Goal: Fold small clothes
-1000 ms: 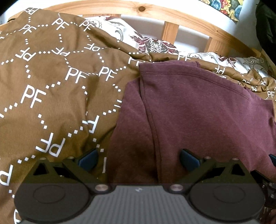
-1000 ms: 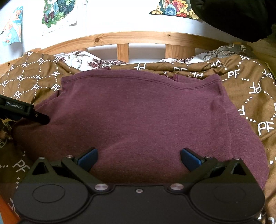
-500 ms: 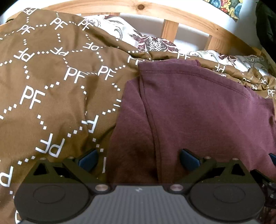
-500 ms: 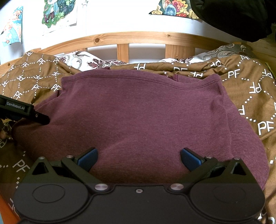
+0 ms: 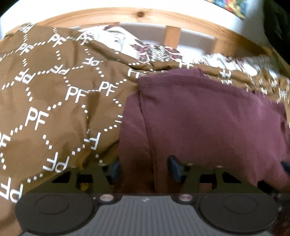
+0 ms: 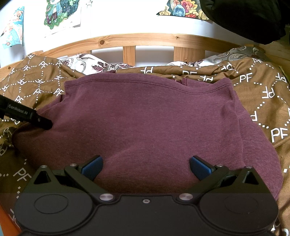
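shirt: maroon shirt [image 6: 145, 127] lay spread flat on the bed, on top of the brown blanket [image 6: 262, 101]; hem edge toward the headboard, near edge under both grippers.
shirt, left side: in the left wrist view the shirt [image 5: 208, 118] showed a long seam or fold line running from the far corner down toward the gripper; narrow strip of cloth lay left of that line, next to the blanket [image 5: 45, 109].
left gripper: left gripper [image 5: 144, 168] sat low over the shirt's left edge, jaws had just been closing, now about half shut; shirt cloth with the fold line lay between the blue pads. Frame was blurred and the pads dark, could not tell if they pressed the cloth yet.
left gripper, other view: its black finger [image 6: 29, 117] showed in the right wrist view, tip on or just above the shirt's left edge.
right gripper: right gripper [image 6: 145, 167] jaws stood wide apart, blue pads [image 6: 200, 168] clear of each other, shirt cloth below and between them, nothing pinched.
blanket: brown with white "PF" print and dotted diamonds, rumpled, surrounded the shirt on left, right and far side.
pillow: white floral pillow [image 6: 85, 63] behind the blanket, against the headboard.
headboard: wooden slatted headboard [image 6: 145, 39] across the back, white wall behind.
wall: colourful pictures [image 6: 61, 12] pinned on it.
top right: dark cloth [image 6: 250, 16] hung in the corner.
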{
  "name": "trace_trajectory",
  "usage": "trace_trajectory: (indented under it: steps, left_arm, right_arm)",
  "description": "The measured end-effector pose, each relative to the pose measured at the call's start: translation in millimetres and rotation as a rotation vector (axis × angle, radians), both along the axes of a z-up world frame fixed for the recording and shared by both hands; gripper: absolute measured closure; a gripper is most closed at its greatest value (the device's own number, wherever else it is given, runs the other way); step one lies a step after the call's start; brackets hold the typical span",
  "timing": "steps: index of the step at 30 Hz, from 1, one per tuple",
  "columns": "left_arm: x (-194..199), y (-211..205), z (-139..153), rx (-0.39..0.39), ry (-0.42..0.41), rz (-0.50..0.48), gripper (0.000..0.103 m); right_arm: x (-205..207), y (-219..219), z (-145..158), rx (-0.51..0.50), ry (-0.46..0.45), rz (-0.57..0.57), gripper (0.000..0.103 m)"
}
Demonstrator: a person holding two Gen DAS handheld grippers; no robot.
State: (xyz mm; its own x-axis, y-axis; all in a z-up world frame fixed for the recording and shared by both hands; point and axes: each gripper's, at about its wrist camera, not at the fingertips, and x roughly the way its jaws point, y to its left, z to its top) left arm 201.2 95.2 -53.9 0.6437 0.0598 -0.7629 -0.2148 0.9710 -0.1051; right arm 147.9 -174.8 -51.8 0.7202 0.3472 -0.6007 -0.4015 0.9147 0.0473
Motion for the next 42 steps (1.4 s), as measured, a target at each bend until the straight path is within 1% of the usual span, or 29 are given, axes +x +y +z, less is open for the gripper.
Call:
trace_trajectory:
  steps: [1,2,4,6,7,10,12,16,19,21,23,25,27,31,34,35,36,37,38,39,40,41,42]
  left_arm:
    - [0.0,2.1,1.5,-0.016,-0.005,0.011,0.065]
    - [-0.2,1.3,3.5,-0.021,-0.009,0.021,0.069]
    - [-1.4,-3.3,8.3,-0.005,-0.022,0.024,0.082]
    - [-4.5,-11.6,16.3,0.026,-0.054,0.01,0.089]
    - [-6.6,-16.2,22.0,0.032,-0.078,0.003,0.09]
    - [-11.9,-32.2,44.4,0.024,-0.152,-0.035,0.091]
    - [-10.8,-47.6,63.2,0.02,-0.193,-0.083,0.092]
    - [-1.9,-91.3,98.6,0.038,-0.255,-0.231,0.092]
    - [5.1,-128.4,110.5,0.047,-0.269,-0.319,0.092]
    - [13.9,-154.0,111.4,0.034,-0.257,-0.377,0.092]
    - [20.0,-175.9,107.0,0.029,-0.236,-0.417,0.092]
    - [23.5,-196.9,100.2,0.03,-0.218,-0.453,0.092]
    - [23.6,-209.3,92.1,0.028,-0.205,-0.478,0.092]
    - [22.2,-220.8,73.9,0.005,-0.164,-0.499,0.091]
    - [23.8,-222.3,62.7,-0.008,-0.114,-0.476,0.089]
    - [23.6,-222.1,61.2,-0.029,-0.096,-0.473,0.089]
    - [20.8,-219.4,61.1,-0.052,-0.086,-0.471,0.084]
    - [19.0,-218.2,61.2,-0.084,-0.077,-0.472,0.069]
    - [16.7,-217.2,62.6,-0.105,-0.077,-0.478,0.059]
    - [15.0,-216.1,64.8,-0.115,-0.085,-0.484,0.042]
    - [10.2,-216.8,68.1,-0.116,-0.102,-0.492,0.032]
    - [4.8,-218.4,71.7,-0.11,-0.122,-0.502,0.03]
    - [0.1,-219.7,75.4,-0.1,-0.138,-0.514,0.024]
  right_arm:
    - [-0.2,-0.5,0.9,0.002,0.001,0.002,0.001]
    - [-0.1,-1.6,2.2,0.005,0.004,0.006,0.001]
    - [0.0,-3.7,5.8,0.01,0.011,0.012,0.001]
    - [-1.1,-6.6,12.2,0.024,0.005,0.008,0.0]
    - [-2.1,-8.6,15.2,0.035,-0.004,0.005,0.0]
    - [-3.8,-14.9,27.2,0.058,-0.035,-0.014,0.001]
    - [-5.1,-20.8,36.6,0.067,-0.073,-0.02,0.001]
    - [-0.3,-38.8,54.7,0.047,-0.152,-0.078,0.001]
    - [8.7,-59.9,65.6,0.018,-0.204,-0.148,0.001]
    - [16.3,-76.5,71.1,-0.006,-0.233,-0.205,0.001]
    - [22.3,-96.4,74.7,-0.023,-0.243,-0.265,0.001]
    - [29.4,-117.1,76.4,-0.02,-0.244,-0.324,0.001]
    - [33.2,-135.7,79.3,-0.01,-0.24,-0.38,0.001]
    - [39.2,-161.1,80.3,0.012,-0.222,-0.456,0.001]
    - [41.7,-167.9,76.9,0.026,-0.204,-0.467,0.001]
    - [43.7,-167.8,75.4,0.026,-0.195,-0.465,0.001]
    - [46.4,-166.9,73.3,0.025,-0.186,-0.46,0.001]
    - [46.2,-165.4,71.1,0.023,-0.182,-0.454,0.001]
    - [47.1,-163.8,68.1,0.02,-0.179,-0.444,0.001]
    - [46.1,-159.1,66.2,0.017,-0.178,-0.431,0.001]
    - [46.0,-156.8,64.2,0.015,-0.178,-0.418,0.001]
    - [46.2,-154.4,61.8,0.014,-0.181,-0.404,0.001]
    - [44.4,-151.5,61.9,0.015,-0.185,-0.393,0.001]
